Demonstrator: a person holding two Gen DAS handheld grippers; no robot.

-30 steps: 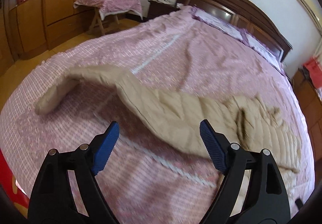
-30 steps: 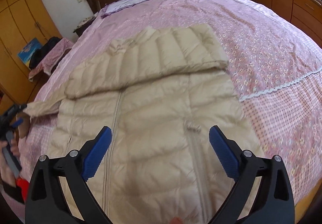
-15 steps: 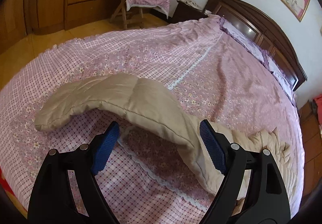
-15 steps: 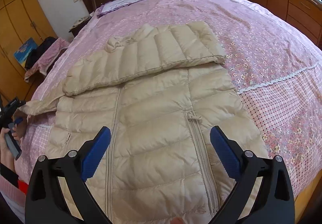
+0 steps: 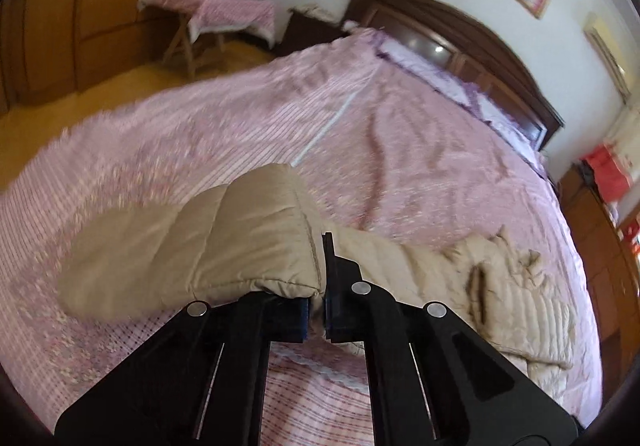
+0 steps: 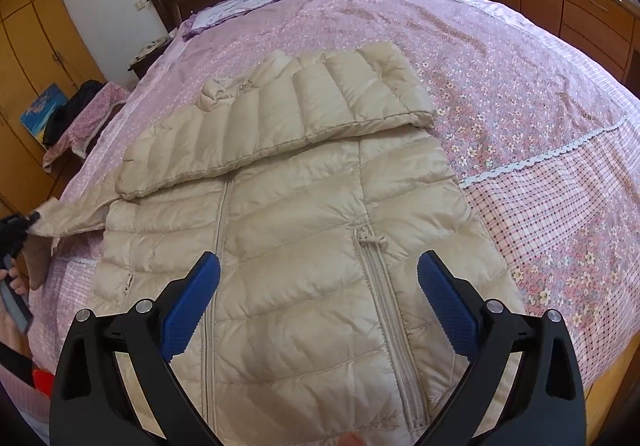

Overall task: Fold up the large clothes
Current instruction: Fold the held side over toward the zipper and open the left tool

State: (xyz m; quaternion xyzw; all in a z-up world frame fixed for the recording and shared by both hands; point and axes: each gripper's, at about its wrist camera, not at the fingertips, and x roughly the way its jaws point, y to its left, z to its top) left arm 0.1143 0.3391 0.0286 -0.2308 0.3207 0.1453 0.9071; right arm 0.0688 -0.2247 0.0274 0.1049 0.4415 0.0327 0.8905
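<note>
Your left gripper (image 5: 316, 310) is clamped on the jacket's sleeve (image 5: 200, 246), lifted off the bedspread (image 5: 420, 165) near the bed's left edge. Your right gripper (image 6: 318, 294) hangs above the beige puffer jacket (image 6: 300, 226), jaws spread wide, holding nothing. The jacket lies flat, front up, other sleeve folded across its chest.

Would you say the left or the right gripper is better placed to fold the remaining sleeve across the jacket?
Left. The left gripper is shut on the sleeve, while the right gripper hovers open over the jacket body, holding nothing.
</note>
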